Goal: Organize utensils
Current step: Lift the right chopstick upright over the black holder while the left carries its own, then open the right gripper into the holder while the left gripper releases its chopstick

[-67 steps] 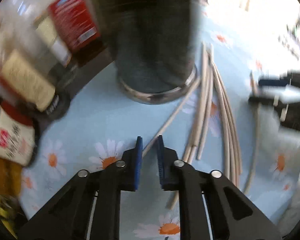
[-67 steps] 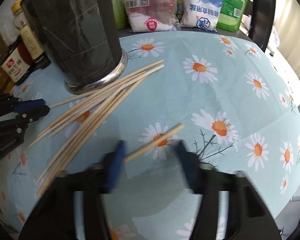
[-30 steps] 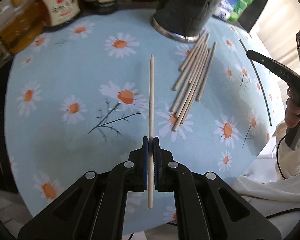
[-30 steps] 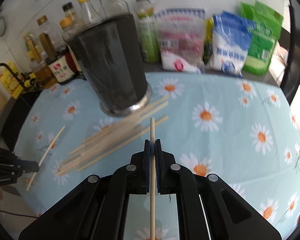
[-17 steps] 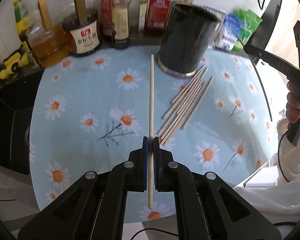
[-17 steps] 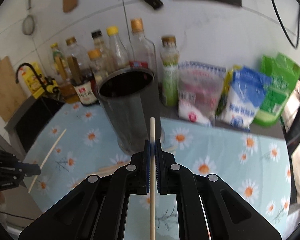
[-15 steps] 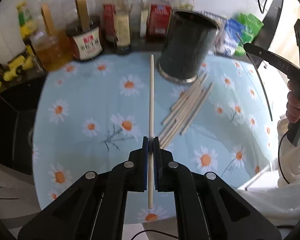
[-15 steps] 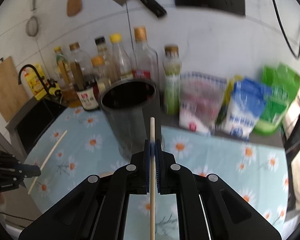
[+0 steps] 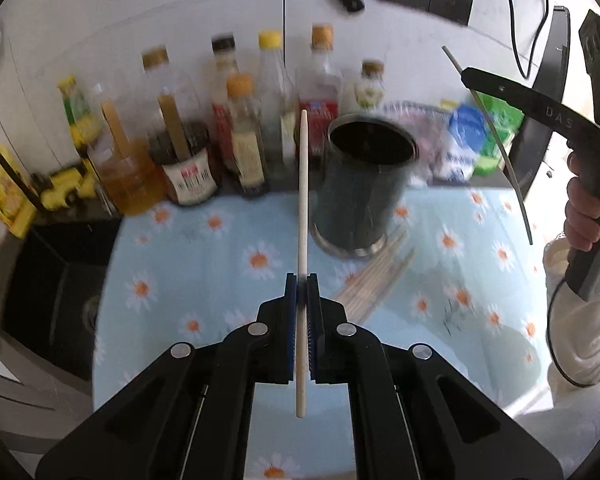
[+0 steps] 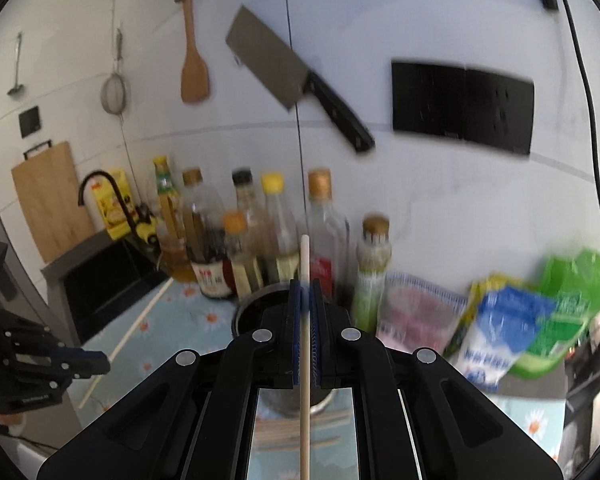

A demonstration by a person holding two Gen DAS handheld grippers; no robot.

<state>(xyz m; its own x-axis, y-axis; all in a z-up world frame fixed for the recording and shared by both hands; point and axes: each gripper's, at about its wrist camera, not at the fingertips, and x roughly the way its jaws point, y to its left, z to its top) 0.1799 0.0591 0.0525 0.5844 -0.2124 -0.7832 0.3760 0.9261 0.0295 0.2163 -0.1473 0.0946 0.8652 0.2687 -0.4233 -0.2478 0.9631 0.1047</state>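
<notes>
Left gripper (image 9: 301, 278) clamped on one chopstick (image 9: 302, 216), stick running straight ahead between the pads. Right gripper (image 10: 305, 286) likewise pinched shut on a second chopstick (image 10: 305, 320). Versus a second ago both views have tipped up: wall, cleaver (image 10: 288, 80) and bottles (image 9: 244, 136) now fill the frames where mostly daisy tablecloth (image 9: 188, 280) showed before. Loose chopstick pile (image 9: 374, 280) sits on the cloth against the base of the dark holder (image 9: 362, 188), as before. Holder mouth open and upright. Cloth left of the holder is bare; bottles crowd right behind it, bags (image 10: 500, 328) to its right.
</notes>
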